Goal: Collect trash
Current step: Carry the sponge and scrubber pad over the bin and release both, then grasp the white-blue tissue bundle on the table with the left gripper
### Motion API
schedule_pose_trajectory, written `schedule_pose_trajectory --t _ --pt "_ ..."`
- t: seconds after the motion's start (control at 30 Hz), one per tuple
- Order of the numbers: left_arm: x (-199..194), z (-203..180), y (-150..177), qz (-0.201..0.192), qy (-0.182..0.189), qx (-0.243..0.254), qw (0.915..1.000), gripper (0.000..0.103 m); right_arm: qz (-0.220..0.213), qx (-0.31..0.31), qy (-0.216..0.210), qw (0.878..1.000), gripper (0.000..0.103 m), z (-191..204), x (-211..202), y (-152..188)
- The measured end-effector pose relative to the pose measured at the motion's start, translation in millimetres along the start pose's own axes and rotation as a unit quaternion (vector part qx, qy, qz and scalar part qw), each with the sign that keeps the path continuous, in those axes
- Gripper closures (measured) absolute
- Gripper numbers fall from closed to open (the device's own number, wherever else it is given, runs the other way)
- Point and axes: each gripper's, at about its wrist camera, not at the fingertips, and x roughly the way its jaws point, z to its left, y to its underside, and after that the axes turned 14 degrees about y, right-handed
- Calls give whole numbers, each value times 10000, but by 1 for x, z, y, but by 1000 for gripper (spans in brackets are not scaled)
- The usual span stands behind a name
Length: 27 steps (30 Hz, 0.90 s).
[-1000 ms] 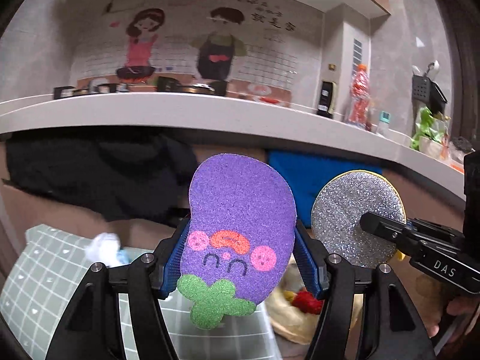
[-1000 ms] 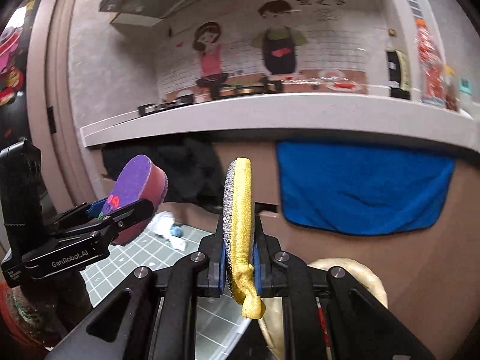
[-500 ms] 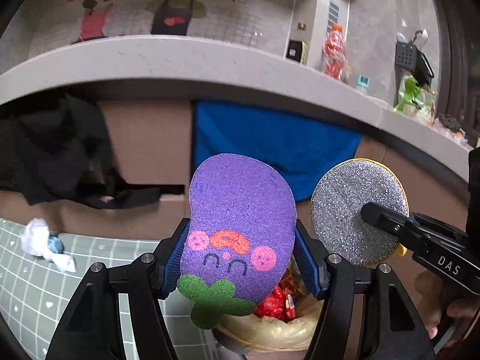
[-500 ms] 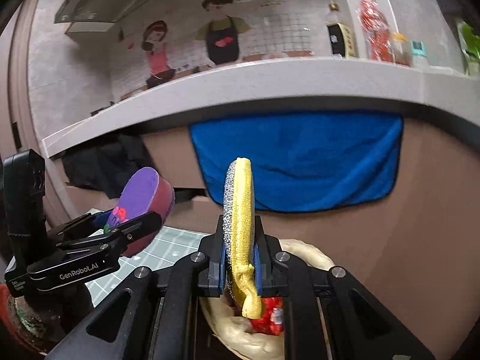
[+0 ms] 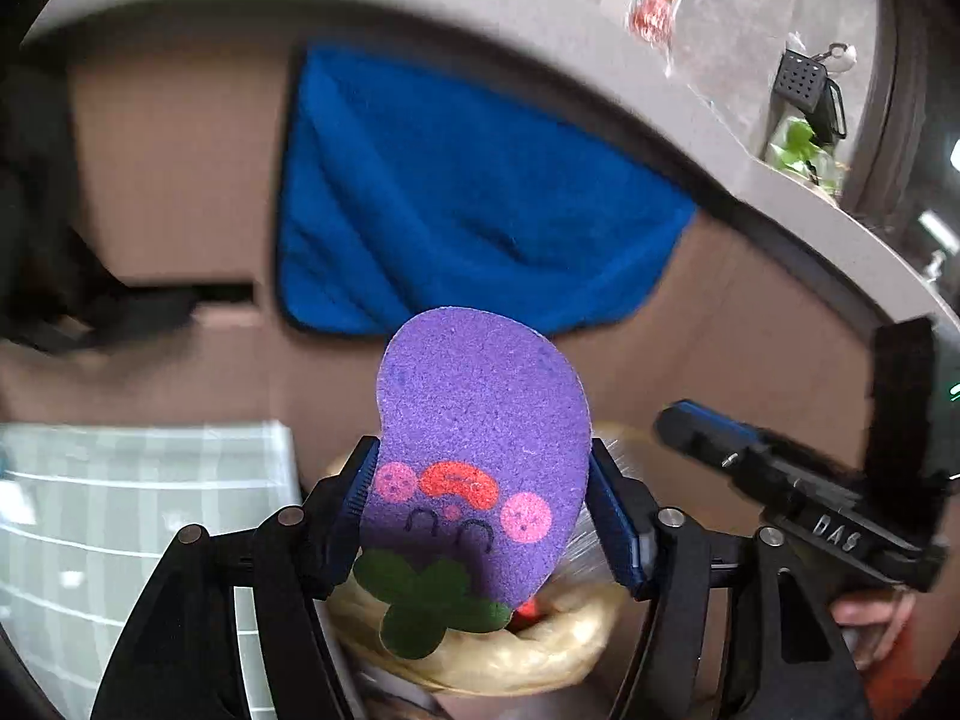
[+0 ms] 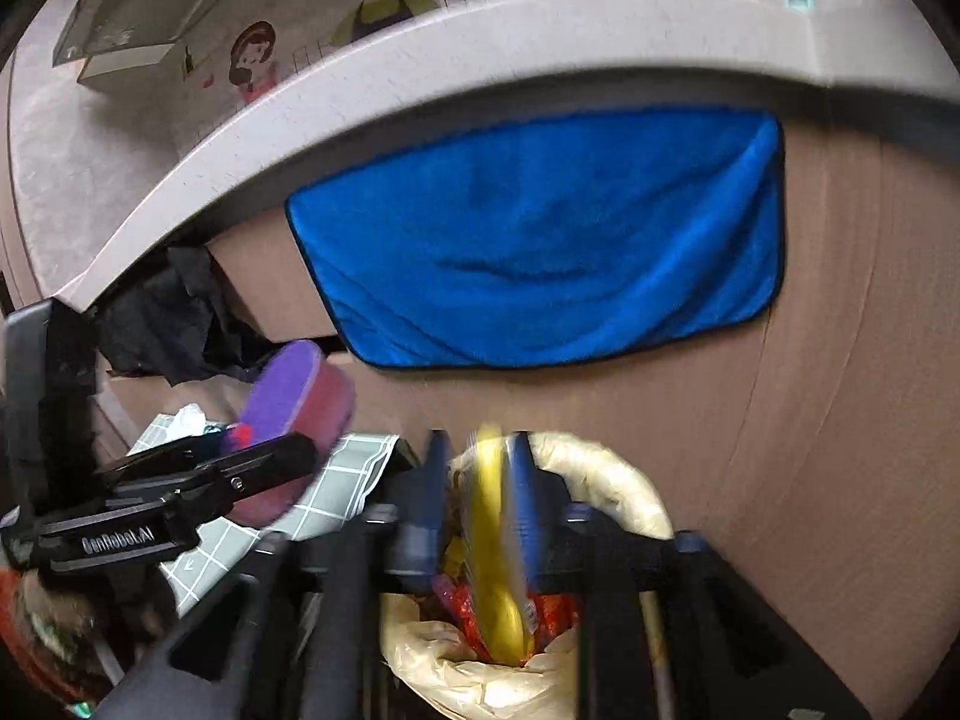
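While both grippers hang over the bin, the right gripper (image 6: 480, 516) has its jaws opening, and the yellow scrubber pad (image 6: 495, 546) sits blurred between them, edge-on and upright, its long axis running roughly up and down. The pads look clear of it on both sides, so it reads as released or slipping, not clamped. Below it lies the trash bin (image 6: 606, 480), its pale bag rolled over the rim, red wrappers (image 6: 474, 618) already inside.

The left gripper (image 5: 480, 516) is opening too, jaws near their widest. The purple eggplant sponge (image 5: 480, 456) stands between the blue pads (image 5: 612, 516), face toward the camera, long axis upright and leaning a little left, green leaf end down. The left pad seems to touch its edge; on the right a sliver of gap shows. Cannot tell for sure if any grip remains; judged loose.

Key relation: the bin's mouth is directly below and just beyond both sets of fingertips, so both items lie above their target. The right gripper looks more squarely centred over the opening; the left one sits at the bin's left rim, beside the green grid mat (image 5: 138, 516). The sponge's lower end is already over the bag (image 5: 510, 654). Judgement: the next move needs only fuller opening, maybe a small shift right for the left hand. Risk: the sponge clips the rim and lands on the mat.

Far behind, a blue towel (image 6: 540, 240) hangs under the counter (image 6: 420, 72).
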Motion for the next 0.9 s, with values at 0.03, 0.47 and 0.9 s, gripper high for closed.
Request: schedule_pose_trajectory --t 0.03,0.47,0.9 --pt "6 10 -1 142 91 -184 9997 33 84 97 31 9999 53 -4 5 3" --pt "-32 54 11 48 -200 -570 9982 32 444 203 211 9986 53 -5 27 24" --pt "-149 144 38 -551 -1602 -1403 9755 32 291 -75 -299 9991 53 47 16 34"
